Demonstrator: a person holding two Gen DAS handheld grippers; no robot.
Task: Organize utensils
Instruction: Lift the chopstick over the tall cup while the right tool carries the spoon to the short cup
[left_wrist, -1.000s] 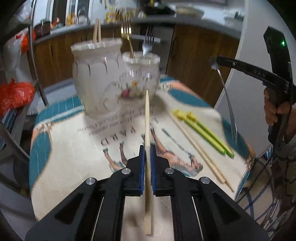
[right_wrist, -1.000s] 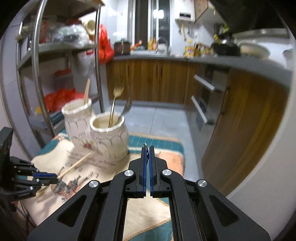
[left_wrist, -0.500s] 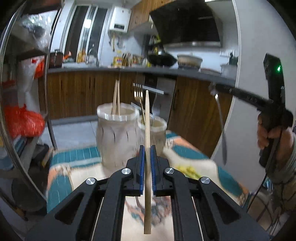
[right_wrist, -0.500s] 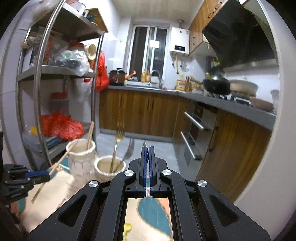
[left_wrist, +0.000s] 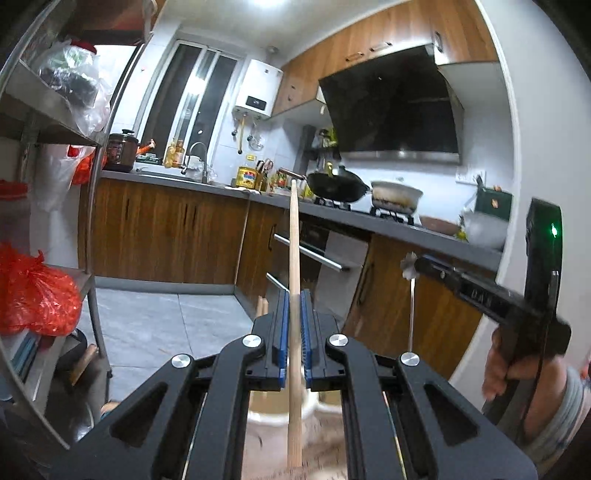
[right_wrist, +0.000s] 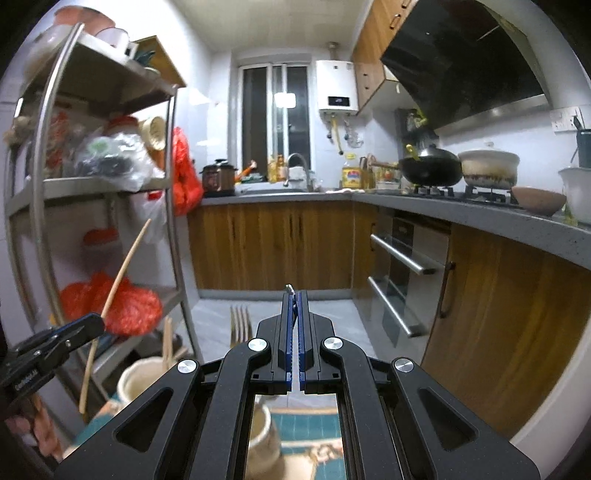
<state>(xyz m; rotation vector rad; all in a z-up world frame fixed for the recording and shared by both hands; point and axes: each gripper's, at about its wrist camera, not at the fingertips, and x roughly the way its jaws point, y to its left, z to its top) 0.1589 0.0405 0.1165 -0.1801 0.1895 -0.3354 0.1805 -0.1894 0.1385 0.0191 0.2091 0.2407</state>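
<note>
Left wrist: left gripper (left_wrist: 294, 295) pinches chopstick (left_wrist: 294, 258) (upright).

Right gripper (right_wrist: 294, 295) clamps spoon (right_wrist: 289, 287).

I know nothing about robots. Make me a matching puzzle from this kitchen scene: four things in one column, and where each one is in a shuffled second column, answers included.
Things
1. long wooden chopstick
2. thin silver metal utensil
3. round black wok
4. crumpled red plastic bag

Places
A. on the stove
B. hanging from the shut right gripper
C. on the steel rack shelf
D. clamped in the left gripper

Pairs: 1-D, 2-B, 3-A, 4-C
</note>
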